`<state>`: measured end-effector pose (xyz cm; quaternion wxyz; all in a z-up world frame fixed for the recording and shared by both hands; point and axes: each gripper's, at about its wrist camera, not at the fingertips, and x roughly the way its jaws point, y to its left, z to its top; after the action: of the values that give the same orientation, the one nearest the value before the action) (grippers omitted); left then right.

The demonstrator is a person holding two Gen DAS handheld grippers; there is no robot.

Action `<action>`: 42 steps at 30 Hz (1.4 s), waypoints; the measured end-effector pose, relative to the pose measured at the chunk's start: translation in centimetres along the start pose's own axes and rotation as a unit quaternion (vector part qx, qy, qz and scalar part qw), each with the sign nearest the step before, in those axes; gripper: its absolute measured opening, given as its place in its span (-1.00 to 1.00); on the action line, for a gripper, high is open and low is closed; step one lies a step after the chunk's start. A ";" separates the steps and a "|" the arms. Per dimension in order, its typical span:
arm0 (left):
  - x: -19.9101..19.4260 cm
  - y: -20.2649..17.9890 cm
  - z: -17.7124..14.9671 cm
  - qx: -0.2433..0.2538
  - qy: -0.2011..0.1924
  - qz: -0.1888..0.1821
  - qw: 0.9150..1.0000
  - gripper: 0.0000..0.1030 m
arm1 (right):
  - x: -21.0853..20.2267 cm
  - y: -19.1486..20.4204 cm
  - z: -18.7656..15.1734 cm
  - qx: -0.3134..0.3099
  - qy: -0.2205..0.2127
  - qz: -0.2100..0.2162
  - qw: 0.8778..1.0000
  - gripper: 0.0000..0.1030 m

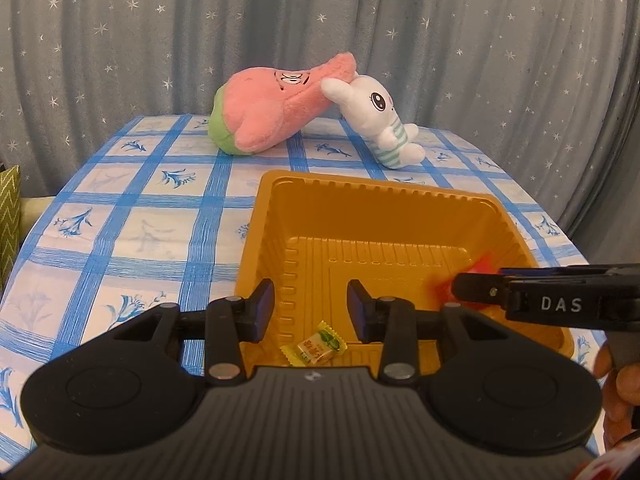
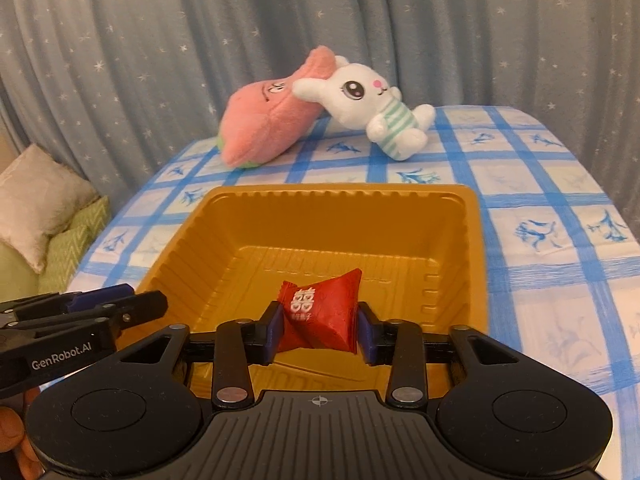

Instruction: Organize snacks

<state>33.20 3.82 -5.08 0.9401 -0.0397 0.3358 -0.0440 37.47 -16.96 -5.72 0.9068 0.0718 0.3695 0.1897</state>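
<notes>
Gold plastic tray (image 2: 476, 248) sits on a table under a blue-checked cloth (image 1: 132, 240), toward its near edge. Both grippers hang over the tray's near side, angled downward. Left gripper (image 1: 310, 312): jaws parted, nothing between the pads; a small yellow-green wrapped candy (image 1: 320, 346) lies on the tray floor below them, by the near wall. Right gripper (image 2: 320, 330): a red wrapped candy (image 2: 324, 314) with white characters sits between the blue pads, which touch its sides; candy is above the tray floor, near the tray's near edge. At the table's far edge a pink plush (image 2: 266, 120) lies tilted, with a white rabbit plush (image 2: 372, 98) leaning against it. Grey star-print curtain (image 2: 160, 40) behind.
</notes>
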 end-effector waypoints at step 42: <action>-17.8 -2.4 -12.8 -0.038 0.043 0.026 0.998 0.26 | -19.0 2.7 -15.8 0.020 -0.042 -0.046 0.998 0.41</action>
<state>11.20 2.85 -3.49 0.9235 -0.0643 0.3780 -0.0082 13.23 -22.19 -4.16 0.9277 0.0806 0.3380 0.1367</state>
